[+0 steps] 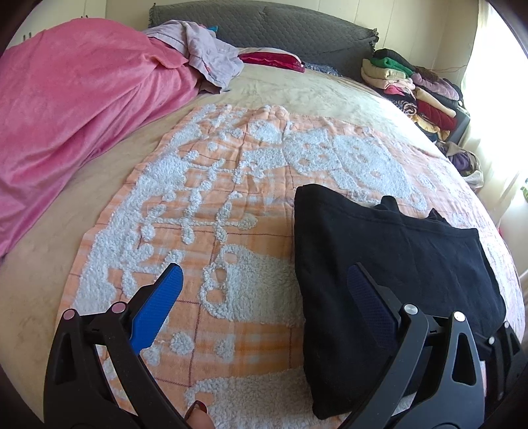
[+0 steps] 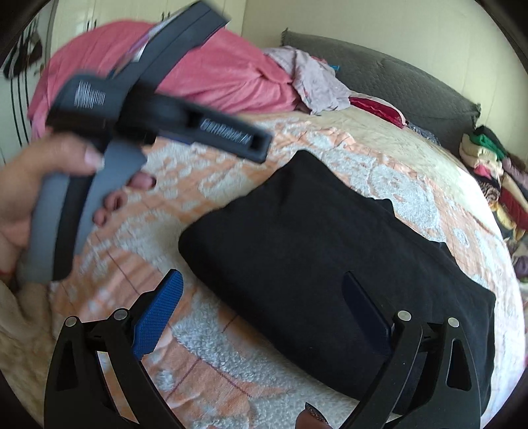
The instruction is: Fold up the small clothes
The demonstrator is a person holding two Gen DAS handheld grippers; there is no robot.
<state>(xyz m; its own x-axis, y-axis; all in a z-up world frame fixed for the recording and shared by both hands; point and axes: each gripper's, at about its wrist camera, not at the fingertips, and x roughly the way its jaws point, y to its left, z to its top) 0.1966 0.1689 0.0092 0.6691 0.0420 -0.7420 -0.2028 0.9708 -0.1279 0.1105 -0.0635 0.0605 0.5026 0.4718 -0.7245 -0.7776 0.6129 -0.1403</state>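
Black folded garment (image 1: 389, 264) lies flat on the orange-and-white tufted blanket (image 1: 204, 204), toward the blanket's right side in the left wrist view; neat rectangle with a few uneven edges sticking out at its far side. Blanket is spread over a beige bed cover (image 1: 49, 250).

Left gripper (image 1: 264, 280): jaws spread wide, nothing between the blue pads. Its left finger hovers over bare blanket; its right finger is over the near left part of the garment, contact not clear. In the right wrist view this tool shows blurred at upper left, held by the person's left hand (image 2: 36, 194) around a grey handle.

Right gripper (image 2: 264, 290): jaws released, wide apart, gripping nothing. Left finger over the blanket just beside the garment's near corner, right finger above the black fabric; whether it touches cannot be told.

Background: pink blanket (image 1: 76, 109) bunched at the far left of the bed, crumpled lilac cloth (image 1: 204, 49) next to it, grey quilted pillow (image 1: 280, 29) at the headboard, red cloth (image 1: 270, 59) below the pillow, stack of folded clothes (image 1: 409, 85) at far right by a bright window.
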